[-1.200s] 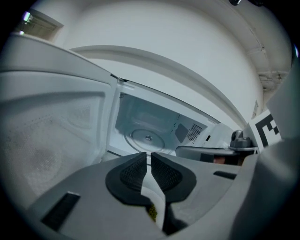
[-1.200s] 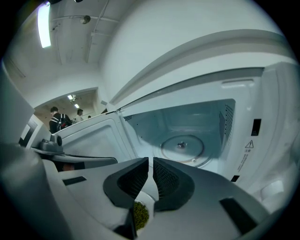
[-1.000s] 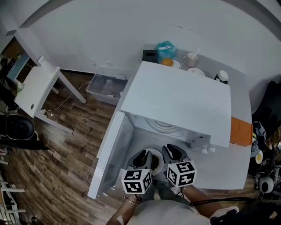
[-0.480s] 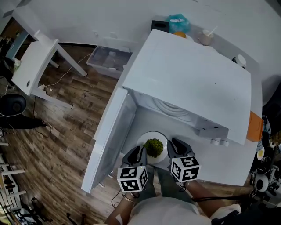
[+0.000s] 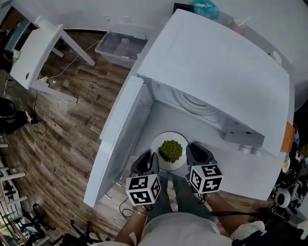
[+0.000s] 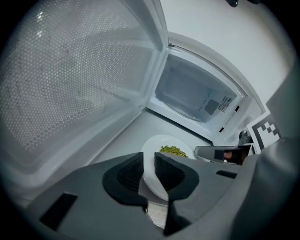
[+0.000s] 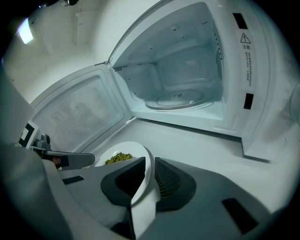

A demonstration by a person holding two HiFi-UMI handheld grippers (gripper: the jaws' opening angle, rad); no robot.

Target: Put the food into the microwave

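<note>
A white plate (image 5: 163, 144) with a heap of green food (image 5: 170, 150) hangs low over the white counter in front of the open microwave (image 5: 216, 67). My left gripper (image 5: 149, 163) is shut on the plate's left rim, and my right gripper (image 5: 195, 154) is shut on its right rim. In the left gripper view the plate (image 6: 161, 145) runs between the pads of that left gripper (image 6: 149, 171), with the cavity (image 6: 197, 96) beyond. From the right gripper (image 7: 149, 176) I see the plate (image 7: 133, 147), the food (image 7: 119, 158) and the glass turntable (image 7: 178, 99).
The microwave door (image 5: 120, 129) stands swung out to the left, close beside the left gripper. The counter (image 5: 250, 173) stretches right to an orange object (image 5: 288, 137). A teal bag (image 5: 206, 7) sits behind the microwave. On the wooden floor are a plastic bin (image 5: 120, 48) and a white table (image 5: 33, 53).
The head view has shifted, so the microwave fills more of it. The plate and food show more fully between the two grippers, which stay shut on its rim.
</note>
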